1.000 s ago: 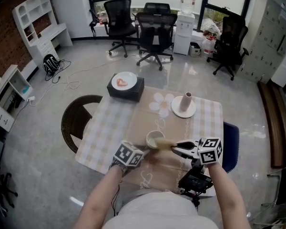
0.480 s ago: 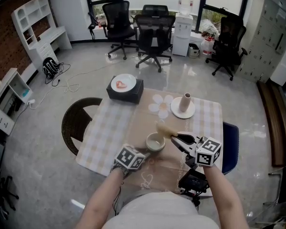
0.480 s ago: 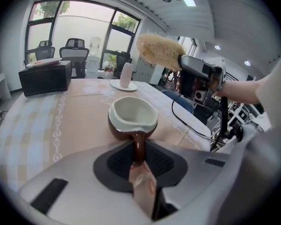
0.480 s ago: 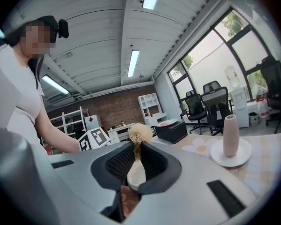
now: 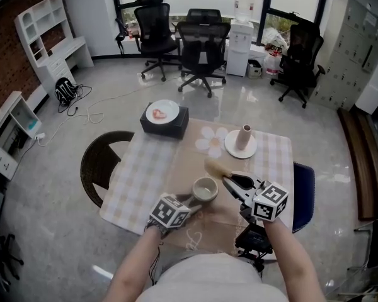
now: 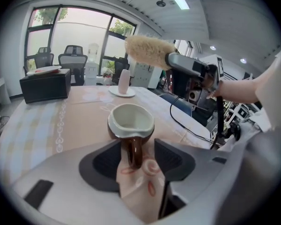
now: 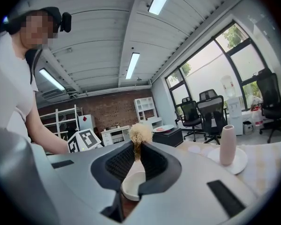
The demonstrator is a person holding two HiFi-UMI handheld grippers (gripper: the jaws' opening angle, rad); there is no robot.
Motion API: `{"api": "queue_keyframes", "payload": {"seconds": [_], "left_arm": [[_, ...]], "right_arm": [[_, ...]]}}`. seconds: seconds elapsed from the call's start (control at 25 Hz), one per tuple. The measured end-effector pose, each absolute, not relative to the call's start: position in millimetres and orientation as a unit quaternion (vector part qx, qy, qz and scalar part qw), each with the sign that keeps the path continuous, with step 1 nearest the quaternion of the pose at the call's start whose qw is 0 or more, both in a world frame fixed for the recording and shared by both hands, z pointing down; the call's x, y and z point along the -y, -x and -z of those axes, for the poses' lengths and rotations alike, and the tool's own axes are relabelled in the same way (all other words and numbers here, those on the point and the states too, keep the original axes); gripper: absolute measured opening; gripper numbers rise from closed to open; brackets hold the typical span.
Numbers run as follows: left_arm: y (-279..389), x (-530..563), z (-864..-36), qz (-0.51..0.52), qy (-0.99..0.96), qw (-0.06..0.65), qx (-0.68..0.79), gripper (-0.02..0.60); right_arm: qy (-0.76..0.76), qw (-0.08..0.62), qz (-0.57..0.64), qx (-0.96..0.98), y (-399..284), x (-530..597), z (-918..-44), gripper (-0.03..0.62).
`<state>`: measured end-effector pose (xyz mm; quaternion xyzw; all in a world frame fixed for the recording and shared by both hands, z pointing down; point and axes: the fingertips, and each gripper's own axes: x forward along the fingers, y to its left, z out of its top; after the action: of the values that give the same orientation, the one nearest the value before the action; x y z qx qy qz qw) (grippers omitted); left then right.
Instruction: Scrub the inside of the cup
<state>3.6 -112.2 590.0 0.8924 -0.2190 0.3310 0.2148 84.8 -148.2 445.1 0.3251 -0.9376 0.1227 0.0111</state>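
A brown cup (image 5: 205,189) with a white inside stands upright on the table's near part. In the left gripper view the cup (image 6: 131,120) sits just ahead. Its brown handle (image 6: 133,150) lies between the jaws of my left gripper (image 6: 136,157). Those jaws have just been opening, and there is a gap on each side of the handle. My right gripper (image 5: 229,180) is shut on the stem of a fluffy tan brush (image 5: 215,167), held above and to the right of the cup. In the right gripper view the brush (image 7: 139,134) sticks up between the pads, with the cup (image 7: 132,186) below.
A pink vase (image 5: 244,136) stands on a white plate (image 5: 232,147) at the far right of the checked tablecloth (image 5: 142,172). A black box (image 5: 166,123) bearing a plate sits at the far left corner. A dark chair (image 5: 104,162) is at the left, a blue one (image 5: 303,187) at the right.
The brush has come up out of the cup and moved up and to the right with my right gripper. My left gripper has stayed at the cup.
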Motion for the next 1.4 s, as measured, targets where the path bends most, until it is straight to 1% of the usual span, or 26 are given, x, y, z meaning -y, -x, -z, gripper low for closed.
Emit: {"api": "queue_keyframes", "payload": {"seconds": [0.2,0.44,0.52,0.64,0.76,0.8,1.4], "left_arm": [[6,142,-535,-0.257,-0.912,0.172,0.270,0.204],[2,164,-458,-0.131,-0.934,0.095,0.320,0.198],[2,167,-441,-0.094,-0.934,0.077,0.337,0.173],[1,168,-424,-0.056,-0.932,0.055,0.353,0.101],[-2,166,-412,-0.050,-0.930,0.019,0.362,0.024],[-3,166,-410,-0.055,-0.929,0.007,0.365,0.014],[-11,162,-385,-0.041,-0.931,-0.047,0.360,0.012]], "right_arm": [[-0.348,0.018,-0.084,0.934,-84,152,-435,0.043],[-0.389,-0.015,-0.065,0.919,-89,159,-419,0.043],[-0.396,-0.025,-0.065,0.916,-91,160,-415,0.043],[-0.401,-0.024,-0.058,0.914,-92,157,-415,0.043],[-0.401,-0.016,-0.047,0.915,-89,152,-416,0.043],[-0.401,-0.009,-0.040,0.915,-89,152,-415,0.043],[-0.392,0.003,0.020,0.920,-75,145,-380,0.043]]}}
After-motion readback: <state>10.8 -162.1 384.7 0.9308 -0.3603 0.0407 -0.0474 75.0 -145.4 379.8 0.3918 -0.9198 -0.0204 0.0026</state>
